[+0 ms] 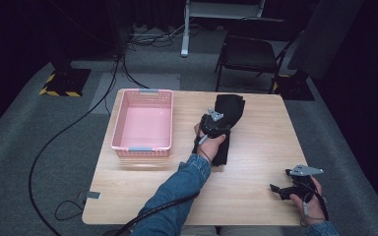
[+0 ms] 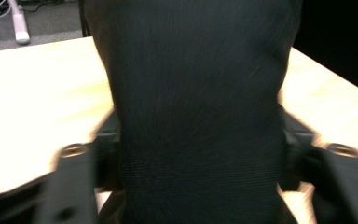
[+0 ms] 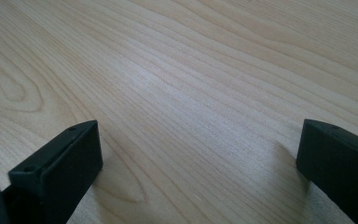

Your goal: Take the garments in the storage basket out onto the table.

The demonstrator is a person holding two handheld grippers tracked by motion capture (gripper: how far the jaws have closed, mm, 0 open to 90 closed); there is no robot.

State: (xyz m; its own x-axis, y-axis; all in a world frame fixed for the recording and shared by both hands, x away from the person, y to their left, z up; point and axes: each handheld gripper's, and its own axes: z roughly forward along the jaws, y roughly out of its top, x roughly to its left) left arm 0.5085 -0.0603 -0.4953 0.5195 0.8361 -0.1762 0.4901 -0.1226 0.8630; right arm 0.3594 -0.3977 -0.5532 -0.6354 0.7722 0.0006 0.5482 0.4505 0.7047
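A black folded cloth (image 1: 230, 109) lies lengthwise on the wooden table (image 1: 261, 142), right of centre. My left gripper (image 1: 215, 123) rests over its middle, held in a hand with a denim sleeve. In the left gripper view the cloth (image 2: 196, 84) fills the space between the blurred jaws of the left gripper (image 2: 198, 154), which stand apart at its two sides. My right gripper (image 1: 278, 181) sits near the table's front right corner, pointing left. In its own view the right gripper (image 3: 198, 158) has its jaws wide apart over bare wood.
A pink plastic basket (image 1: 119, 123) stands on the table's left half, close to the cloth. Beyond the far edge is a black folding chair (image 1: 251, 54). Cables run over the grey carpet (image 1: 39, 147) to the left.
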